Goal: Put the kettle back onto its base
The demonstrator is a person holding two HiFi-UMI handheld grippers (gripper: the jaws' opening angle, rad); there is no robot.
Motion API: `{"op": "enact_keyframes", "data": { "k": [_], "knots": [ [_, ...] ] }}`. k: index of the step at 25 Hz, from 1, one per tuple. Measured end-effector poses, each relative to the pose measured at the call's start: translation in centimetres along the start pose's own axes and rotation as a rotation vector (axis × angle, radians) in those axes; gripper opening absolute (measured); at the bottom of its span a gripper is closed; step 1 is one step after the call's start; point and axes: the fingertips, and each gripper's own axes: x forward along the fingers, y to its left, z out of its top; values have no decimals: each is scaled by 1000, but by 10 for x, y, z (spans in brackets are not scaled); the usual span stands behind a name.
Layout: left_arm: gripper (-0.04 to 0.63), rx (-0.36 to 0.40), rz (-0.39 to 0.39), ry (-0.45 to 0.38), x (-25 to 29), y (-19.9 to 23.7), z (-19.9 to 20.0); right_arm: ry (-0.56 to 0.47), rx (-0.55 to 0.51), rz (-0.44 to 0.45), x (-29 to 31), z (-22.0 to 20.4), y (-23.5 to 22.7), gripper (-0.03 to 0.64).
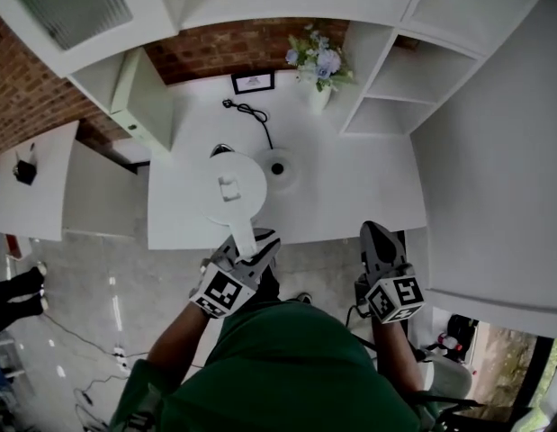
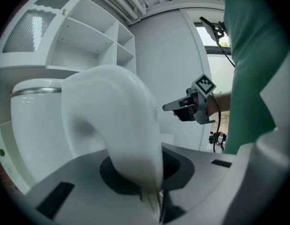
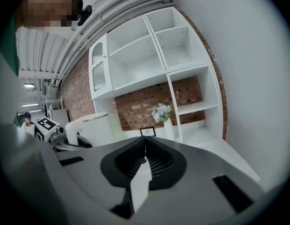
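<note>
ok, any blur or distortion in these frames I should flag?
Left gripper view: the kettle handle is soft and smeared up close, and the shelves behind bend with fisheye. Right gripper view: sharp, with a dark vignette round the edge. Head view: strong barrel distortion, and the white kettle nearly washes into the white counter.

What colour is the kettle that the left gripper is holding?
The kettle is plain white; the head view shows it best.

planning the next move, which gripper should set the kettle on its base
Left: the left gripper is shut on the handle of the kettle, close to the base. The right gripper is shut, empty and farther off.
</note>
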Motion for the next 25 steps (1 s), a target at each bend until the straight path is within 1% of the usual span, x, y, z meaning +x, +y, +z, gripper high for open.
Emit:
{"op": "enact_keyframes", "data": {
  "k": [8, 13, 18, 23, 25],
  "knots": [
    [72, -33, -94, 2, 30, 46, -15, 24, -18, -69, 42, 15, -5, 21],
    [72, -9, -152, -11, 53, 63, -20, 34, 13, -98, 56, 14, -7, 21],
    [72, 1, -208, -14, 73, 69, -22, 75, -2, -172, 55, 9, -20, 21],
    [72, 9, -257, -18, 98, 76, -28, 67, 10, -237, 47, 18, -32, 21],
    [72, 20, -276, -14, 110, 77, -34, 84, 9, -267, 44, 14, -39, 21]
  ]
}}
